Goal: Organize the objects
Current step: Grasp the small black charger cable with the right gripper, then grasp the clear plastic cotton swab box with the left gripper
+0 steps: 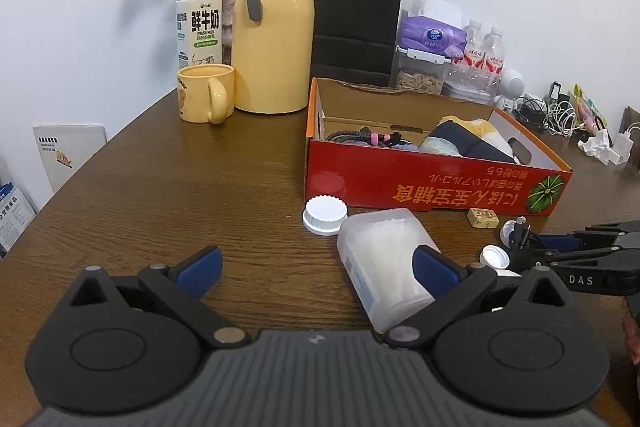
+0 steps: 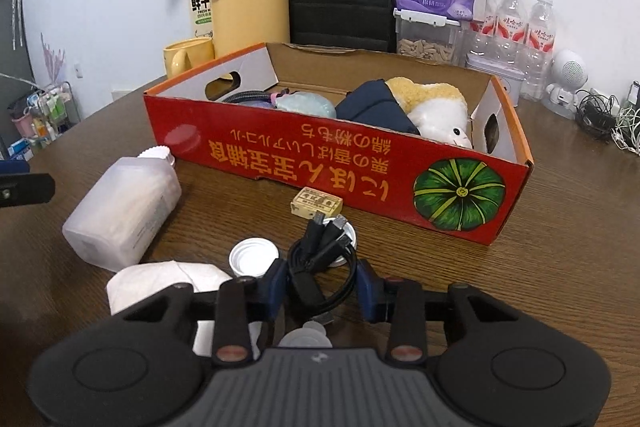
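Observation:
A red cardboard box (image 1: 424, 183) (image 2: 304, 167) stands on the brown table and holds cables, cloth and a plush toy (image 2: 436, 107). A clear plastic bottle with a white cap (image 1: 380, 259) (image 2: 124, 211) lies on its side in front of the box. My left gripper (image 1: 318, 267) is open and empty, its right finger beside the bottle. My right gripper (image 2: 322, 283) is closed around a bundled black cable (image 2: 320, 259), also seen in the left wrist view (image 1: 520, 233). A small wooden block (image 2: 317, 207) (image 1: 482, 218), white caps (image 2: 253, 261) and a tissue (image 2: 160, 281) lie nearby.
A yellow thermos (image 1: 272, 27), yellow mug (image 1: 206, 93), milk carton (image 1: 199, 23), flower vase and black paper bag (image 1: 356, 15) stand at the back. Tissue pack, seed jar, water bottles (image 2: 524, 35), a white speaker and tangled chargers (image 1: 560, 115) sit at the right.

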`<state>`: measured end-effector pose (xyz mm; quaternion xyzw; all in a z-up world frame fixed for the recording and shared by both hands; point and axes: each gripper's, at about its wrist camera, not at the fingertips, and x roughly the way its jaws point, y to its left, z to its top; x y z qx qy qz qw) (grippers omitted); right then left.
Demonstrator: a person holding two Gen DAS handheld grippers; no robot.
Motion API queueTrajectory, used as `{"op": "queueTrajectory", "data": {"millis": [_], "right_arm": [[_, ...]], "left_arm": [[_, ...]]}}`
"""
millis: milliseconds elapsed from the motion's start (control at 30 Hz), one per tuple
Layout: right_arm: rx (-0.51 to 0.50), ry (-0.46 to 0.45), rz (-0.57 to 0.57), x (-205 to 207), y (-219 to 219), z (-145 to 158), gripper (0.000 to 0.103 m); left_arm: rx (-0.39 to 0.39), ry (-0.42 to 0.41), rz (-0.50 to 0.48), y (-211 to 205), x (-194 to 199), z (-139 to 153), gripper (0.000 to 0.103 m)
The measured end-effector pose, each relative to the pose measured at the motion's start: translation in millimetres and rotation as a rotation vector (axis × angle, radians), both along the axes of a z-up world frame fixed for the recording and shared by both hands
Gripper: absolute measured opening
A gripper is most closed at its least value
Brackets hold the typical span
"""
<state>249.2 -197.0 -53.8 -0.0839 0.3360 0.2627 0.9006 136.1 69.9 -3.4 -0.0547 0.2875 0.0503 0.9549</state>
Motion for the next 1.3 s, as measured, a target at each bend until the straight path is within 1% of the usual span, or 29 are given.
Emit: {"op": "queueTrajectory", "data": {"millis": [333, 700, 900, 1133, 1300], "right_arm": [[0.015, -0.041, 0.0, -5.8, -1.8, -1.4, 0.035], [0.057, -0.091, -0.029, -13.0, -11.7, 4.3, 0.035], [0.083, -0.117, -0.051, -16.7, -17.9, 7.9, 0.035], [0.09, -0.129, -0.046, -18.4, -17.8, 8.2, 0.035], [0.09, -0.135, -0.045, -20.0, -17.0, 8.2, 0.035]], "left_arm": [[-0.001, 0.021, -0.014, -9.0, 11.8, -4.0, 0.103], [-0.012, 0.056, -0.032, -22.6, 26.7, -7.1, 0.103], [-0.03, 0.093, -0.017, -29.1, 37.0, -12.5, 0.103], [-0.04, 0.118, 0.007, -35.4, 49.6, -18.9, 0.103], [-0.04, 0.132, -0.006, -46.6, 59.5, -23.0, 0.103]]}}
